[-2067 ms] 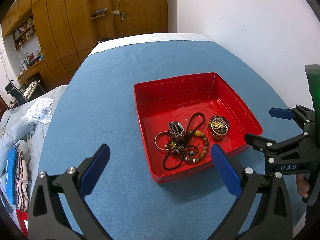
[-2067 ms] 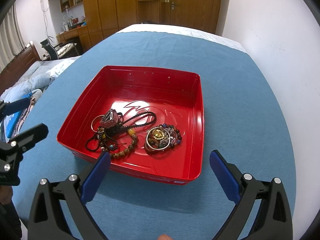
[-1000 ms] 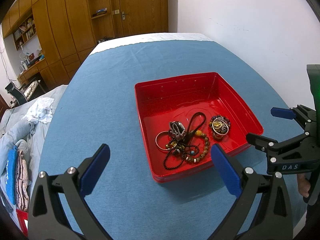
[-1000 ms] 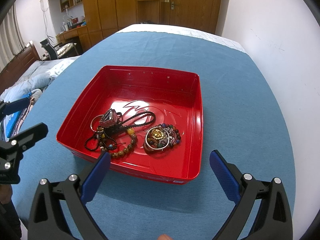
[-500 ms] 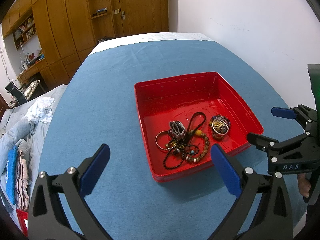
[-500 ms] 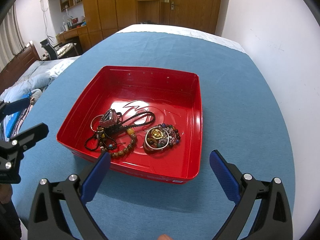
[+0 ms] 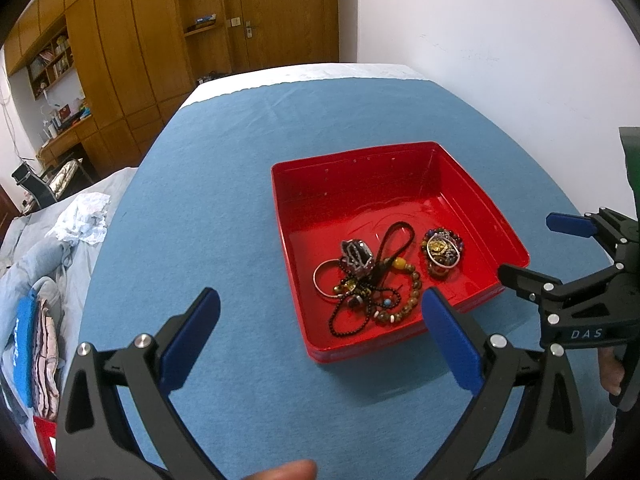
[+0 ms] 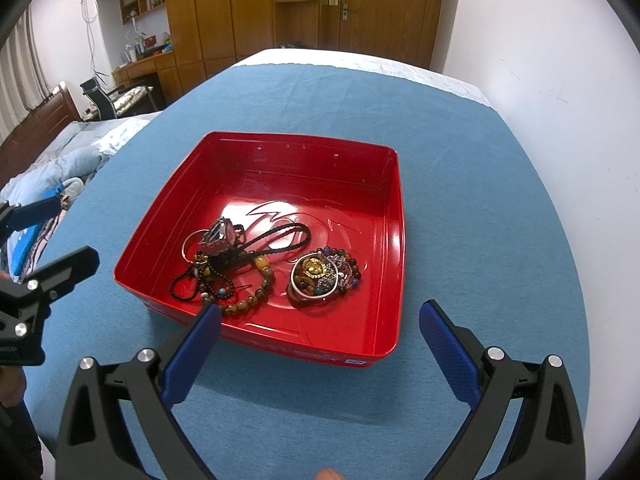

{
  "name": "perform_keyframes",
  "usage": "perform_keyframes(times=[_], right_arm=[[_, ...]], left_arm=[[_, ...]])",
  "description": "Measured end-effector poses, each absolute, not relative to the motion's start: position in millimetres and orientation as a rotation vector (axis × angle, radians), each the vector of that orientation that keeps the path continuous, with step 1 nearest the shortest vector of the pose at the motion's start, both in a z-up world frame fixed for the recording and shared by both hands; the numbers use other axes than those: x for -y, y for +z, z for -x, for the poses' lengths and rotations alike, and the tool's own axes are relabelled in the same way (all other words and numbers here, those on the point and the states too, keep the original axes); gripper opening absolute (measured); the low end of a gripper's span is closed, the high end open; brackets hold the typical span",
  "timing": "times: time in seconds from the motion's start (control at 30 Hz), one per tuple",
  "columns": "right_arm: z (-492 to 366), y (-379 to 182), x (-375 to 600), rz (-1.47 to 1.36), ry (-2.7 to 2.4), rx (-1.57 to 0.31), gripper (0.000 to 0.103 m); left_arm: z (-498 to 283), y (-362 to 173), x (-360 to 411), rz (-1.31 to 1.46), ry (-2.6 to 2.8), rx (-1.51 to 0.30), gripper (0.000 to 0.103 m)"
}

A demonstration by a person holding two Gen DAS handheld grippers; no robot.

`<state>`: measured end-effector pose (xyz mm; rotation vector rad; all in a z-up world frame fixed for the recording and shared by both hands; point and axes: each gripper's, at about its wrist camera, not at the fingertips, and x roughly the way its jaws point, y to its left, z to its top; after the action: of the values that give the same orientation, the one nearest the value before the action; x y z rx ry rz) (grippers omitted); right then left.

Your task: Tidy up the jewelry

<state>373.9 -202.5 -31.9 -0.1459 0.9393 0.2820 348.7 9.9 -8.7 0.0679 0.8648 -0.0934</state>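
Right now the left hand-held gripper (image 7: 320,336) and the right hand-held gripper (image 8: 320,344) both stand wide open and hold nothing, hanging just above the blue table (image 7: 208,208) on the near side of the red tray (image 8: 394,240). Inside the tray lie a tangle of bead necklaces (image 8: 236,268) with a silver ring, and beside it a small round pile of bracelets (image 8: 324,274).

Open tray (image 8: 394,240) top, walls only obstacle
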Motion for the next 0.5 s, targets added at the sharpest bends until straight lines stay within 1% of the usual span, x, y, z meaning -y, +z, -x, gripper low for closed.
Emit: perform_keyframes(times=[0.5], right_arm=[[-372.4, -30.4, 204.7, 0.148, 0.279, -0.938, 0.099]], left_arm=[[-350.4, -9.0, -7.8, -0.071, -0.089, -0.870, 0.100]])
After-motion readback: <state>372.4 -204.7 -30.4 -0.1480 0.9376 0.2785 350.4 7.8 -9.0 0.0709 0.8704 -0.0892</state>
